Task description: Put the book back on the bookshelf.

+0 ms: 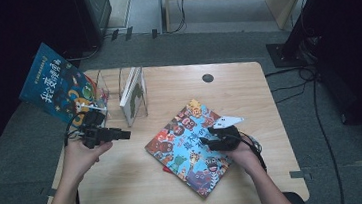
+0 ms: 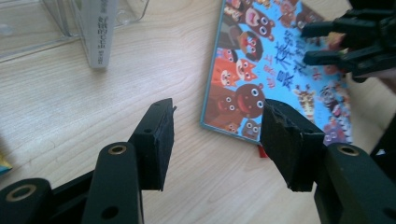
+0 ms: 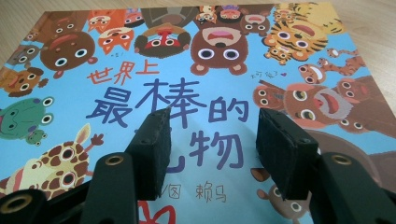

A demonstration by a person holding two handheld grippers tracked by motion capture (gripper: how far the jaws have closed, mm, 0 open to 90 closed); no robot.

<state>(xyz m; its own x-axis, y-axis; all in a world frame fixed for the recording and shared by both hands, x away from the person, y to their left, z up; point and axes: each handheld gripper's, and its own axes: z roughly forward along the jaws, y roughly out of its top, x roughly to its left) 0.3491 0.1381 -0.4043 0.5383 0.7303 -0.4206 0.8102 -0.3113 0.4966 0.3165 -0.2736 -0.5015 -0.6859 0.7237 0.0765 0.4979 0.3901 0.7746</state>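
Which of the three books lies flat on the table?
The animal-cover book, under the right gripper. The white book stands in the clear rack; the blue book overhangs the table's corner.

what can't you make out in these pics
- Small red thing under the picture book: the book covers most of it in the left gripper view.
- Book in the clear stand: cut off by the top edge there.
- Book title: partly hidden behind the right gripper in its own view.
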